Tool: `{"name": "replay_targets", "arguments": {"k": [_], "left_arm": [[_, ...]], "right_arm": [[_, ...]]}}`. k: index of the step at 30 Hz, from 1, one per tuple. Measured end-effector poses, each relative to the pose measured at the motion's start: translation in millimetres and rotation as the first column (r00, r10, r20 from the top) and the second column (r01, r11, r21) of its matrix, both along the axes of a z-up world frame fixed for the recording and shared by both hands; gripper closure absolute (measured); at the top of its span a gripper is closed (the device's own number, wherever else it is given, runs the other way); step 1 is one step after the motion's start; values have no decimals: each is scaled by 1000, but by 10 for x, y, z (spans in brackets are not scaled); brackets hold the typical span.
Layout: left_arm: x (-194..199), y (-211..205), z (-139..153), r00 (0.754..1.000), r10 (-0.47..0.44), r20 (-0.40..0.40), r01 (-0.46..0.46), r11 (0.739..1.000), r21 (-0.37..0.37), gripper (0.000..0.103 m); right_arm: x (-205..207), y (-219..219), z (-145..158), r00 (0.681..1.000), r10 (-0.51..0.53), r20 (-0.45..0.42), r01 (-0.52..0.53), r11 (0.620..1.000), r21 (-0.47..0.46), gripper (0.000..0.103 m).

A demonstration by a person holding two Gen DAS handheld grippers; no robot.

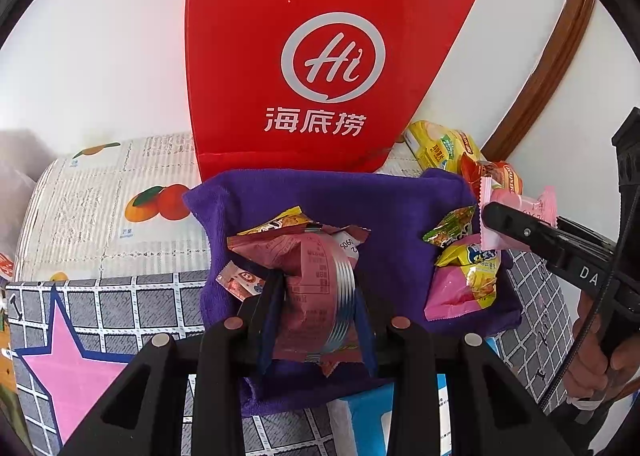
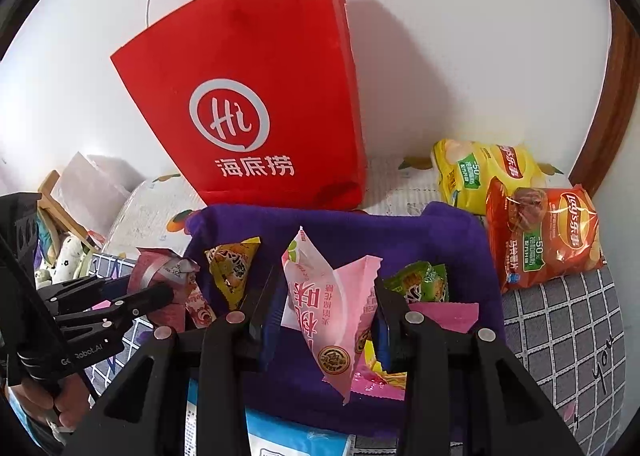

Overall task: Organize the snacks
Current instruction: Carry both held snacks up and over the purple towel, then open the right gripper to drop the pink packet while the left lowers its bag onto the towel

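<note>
My left gripper is shut on a maroon snack packet with silver stripes, held above a purple towel. My right gripper is shut on a pink and white snack packet over the same purple towel. Each gripper shows in the other's view: the right gripper with its pink packet at the right, the left gripper with the maroon packet at the left. Small yellow, green and flat pink packets lie on the towel.
A red paper bag with string handles stands against the white wall behind the towel. A yellow chips bag and an orange chips bag lie at the right by a brown frame. A patterned cloth covers the surface.
</note>
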State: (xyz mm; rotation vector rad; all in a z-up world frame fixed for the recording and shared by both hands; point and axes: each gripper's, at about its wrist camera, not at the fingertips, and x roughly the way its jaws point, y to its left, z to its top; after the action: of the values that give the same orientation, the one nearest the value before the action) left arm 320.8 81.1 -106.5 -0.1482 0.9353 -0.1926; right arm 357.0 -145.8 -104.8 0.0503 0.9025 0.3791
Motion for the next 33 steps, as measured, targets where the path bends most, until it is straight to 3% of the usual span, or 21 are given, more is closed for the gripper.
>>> {"name": "replay_targets", "arguments": {"k": [33], "left_arm": [[40,-24,-89,1000,-4,-29,5,1000,6,71]], "right_arm": [[211,172,-563,979,13,-204,-28,997,-70,65]]}}
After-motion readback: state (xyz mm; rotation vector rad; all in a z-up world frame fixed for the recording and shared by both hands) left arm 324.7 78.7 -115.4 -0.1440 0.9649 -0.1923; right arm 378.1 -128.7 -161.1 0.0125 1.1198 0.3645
